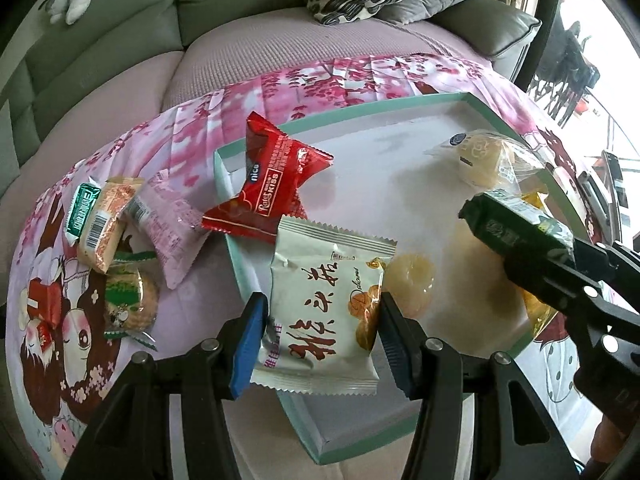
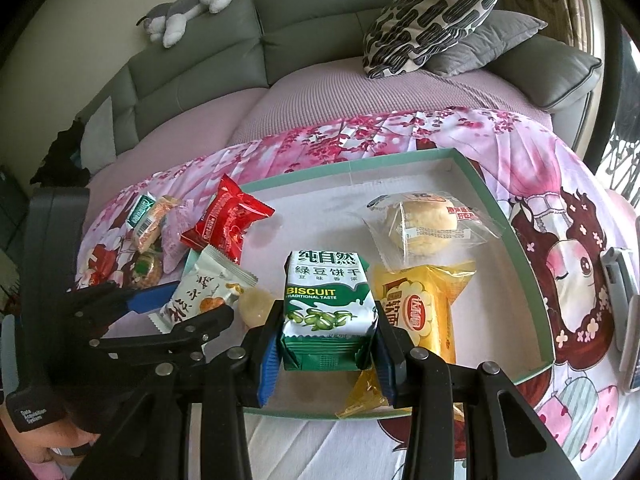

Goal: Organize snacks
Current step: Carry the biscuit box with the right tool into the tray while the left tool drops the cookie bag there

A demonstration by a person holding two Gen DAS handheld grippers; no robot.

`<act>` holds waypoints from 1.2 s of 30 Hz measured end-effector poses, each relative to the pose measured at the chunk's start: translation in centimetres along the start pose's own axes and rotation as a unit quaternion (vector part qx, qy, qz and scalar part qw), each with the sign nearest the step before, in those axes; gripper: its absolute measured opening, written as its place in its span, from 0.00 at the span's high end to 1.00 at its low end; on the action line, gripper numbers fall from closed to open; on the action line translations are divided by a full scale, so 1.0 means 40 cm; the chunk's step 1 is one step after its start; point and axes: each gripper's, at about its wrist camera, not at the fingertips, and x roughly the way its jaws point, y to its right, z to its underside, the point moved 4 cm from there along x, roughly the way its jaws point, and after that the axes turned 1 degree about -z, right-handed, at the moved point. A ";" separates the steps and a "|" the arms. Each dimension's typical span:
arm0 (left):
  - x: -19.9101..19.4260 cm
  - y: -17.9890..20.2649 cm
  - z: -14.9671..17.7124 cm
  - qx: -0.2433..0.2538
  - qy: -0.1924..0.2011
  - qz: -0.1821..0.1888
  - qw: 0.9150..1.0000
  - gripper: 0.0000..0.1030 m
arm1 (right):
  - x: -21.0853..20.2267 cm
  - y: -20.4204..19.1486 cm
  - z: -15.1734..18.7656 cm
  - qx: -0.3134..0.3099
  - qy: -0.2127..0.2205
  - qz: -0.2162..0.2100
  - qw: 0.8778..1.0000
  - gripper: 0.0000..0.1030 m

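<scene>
1. left gripper is clamped on a white peach-cake snack packet, blue pads pressing both of its side edges. the packet hangs over the near-left rim of the teal-edged tray.
2. right gripper is squeezing a green mung bean biscuit pack between its fingers, held upright above the tray's white floor, just left of a yellow bread packet lying in the tray.
3. also in the tray: a round pastry in clear wrap toward the back right, and a small pale jelly cup right beside the white packet.
4. a red kiss-brand packet is draped over the tray's left rim, half in, half out.
5. outside the tray on the pink cartoon cloth there's a little heap on the left: a pink wrapper, an orange-and-white barcode packet, a green one, and a round cracker pack.
6. grey sofa behind, with a patterned cushion and a plush cat on its back.
</scene>
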 end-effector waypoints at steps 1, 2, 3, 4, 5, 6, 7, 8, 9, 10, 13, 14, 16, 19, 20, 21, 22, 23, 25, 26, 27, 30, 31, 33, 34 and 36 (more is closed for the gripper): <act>0.000 -0.001 0.000 0.000 0.000 0.000 1.000 0.44 | 0.003 -0.001 -0.001 0.000 -0.001 0.001 1.000 0.59; 0.000 -0.002 0.000 -0.001 0.000 0.001 1.000 0.44 | 0.006 -0.002 -0.001 0.000 -0.003 0.002 1.000 0.59; 0.001 -0.002 0.000 -0.003 -0.001 0.003 1.000 0.44 | 0.009 -0.004 -0.002 -0.001 -0.005 0.003 1.000 0.59; 0.004 -0.002 -0.001 -0.005 -0.002 0.003 1.000 0.43 | 0.012 -0.005 -0.002 -0.001 -0.006 0.005 1.000 0.59; 0.005 -0.002 -0.001 -0.006 -0.003 0.003 1.000 0.43 | 0.014 -0.007 -0.002 -0.002 -0.007 0.006 1.000 0.59; 0.005 -0.003 -0.001 -0.008 -0.004 0.003 1.000 0.42 | 0.014 -0.008 -0.002 -0.003 -0.008 0.007 1.000 0.59; 0.005 -0.003 -0.001 -0.009 -0.003 0.006 1.000 0.38 | 0.016 -0.010 -0.002 -0.002 -0.010 0.003 1.000 0.57; 0.002 -0.004 -0.001 -0.011 -0.001 0.008 1.000 0.38 | 0.016 -0.011 -0.002 -0.002 -0.011 0.004 1.000 0.57; -0.001 -0.004 -0.002 -0.011 0.000 0.007 1.000 0.37 | 0.017 -0.012 -0.002 -0.003 -0.012 0.006 1.000 0.57; -0.005 -0.004 0.000 -0.012 0.002 0.006 1.000 0.37 | 0.017 -0.012 -0.002 -0.003 -0.012 0.008 1.000 0.57; -0.012 -0.009 0.000 -0.016 0.004 0.006 1.000 0.37 | 0.016 -0.011 -0.003 -0.002 -0.014 0.010 1.000 0.57; -0.016 -0.013 0.001 -0.019 0.004 0.006 1.000 0.37 | 0.016 -0.011 -0.004 -0.002 -0.015 0.009 1.000 0.57; -0.023 -0.021 0.003 -0.026 0.007 0.008 1.000 0.37 | 0.013 -0.013 -0.006 -0.003 -0.015 0.009 1.000 0.57; -0.032 -0.036 0.006 -0.036 0.007 0.006 0.999 0.37 | 0.011 -0.018 -0.006 -0.003 -0.018 0.006 1.000 0.52; -0.034 -0.040 0.007 -0.038 0.008 0.005 0.999 0.37 | 0.011 -0.020 -0.005 -0.003 -0.019 0.006 1.000 0.49; -0.037 -0.047 0.009 -0.043 0.008 0.004 0.999 0.37 | 0.010 -0.023 -0.004 -0.005 -0.020 0.007 1.000 0.48; -0.038 -0.051 0.009 -0.046 0.008 0.003 0.999 0.37 | 0.008 -0.026 -0.003 -0.007 -0.020 0.009 1.000 0.48; -0.040 -0.057 0.010 -0.050 0.008 0.002 0.999 0.37 | 0.007 -0.030 -0.003 -0.009 -0.020 0.010 1.000 0.48; -0.043 -0.067 0.011 -0.056 0.007 -0.003 0.998 0.37 | 0.004 -0.035 -0.003 -0.011 -0.020 0.010 1.000 0.47; -0.043 -0.073 0.013 -0.059 0.007 -0.006 0.998 0.37 | 0.003 -0.038 -0.003 -0.013 -0.020 0.012 1.000 0.42; -0.044 -0.081 0.015 -0.064 0.006 -0.008 0.998 0.35 | 0.001 -0.042 -0.002 -0.016 -0.020 0.015 1.000 0.37; -0.048 -0.100 0.019 -0.079 0.009 -0.014 0.997 0.19 | -0.001 -0.049 -0.003 -0.018 -0.020 0.011 1.000 0.24; -0.051 -0.107 0.021 -0.084 0.011 -0.014 0.996 0.19 | 0.000 -0.050 -0.002 -0.018 -0.022 0.009 1.000 0.23; -0.053 -0.122 0.026 -0.092 0.012 -0.016 0.996 0.19 | 0.003 -0.053 0.000 -0.018 -0.025 0.012 0.999 0.21; -0.054 -0.131 0.029 -0.096 0.012 -0.020 0.995 0.17 | 0.003 -0.054 0.000 -0.019 -0.025 0.013 0.999 0.17; -0.053 -0.147 0.036 -0.103 0.013 -0.028 0.994 0.12 | 0.004 -0.058 0.001 -0.018 -0.026 0.011 0.999 0.12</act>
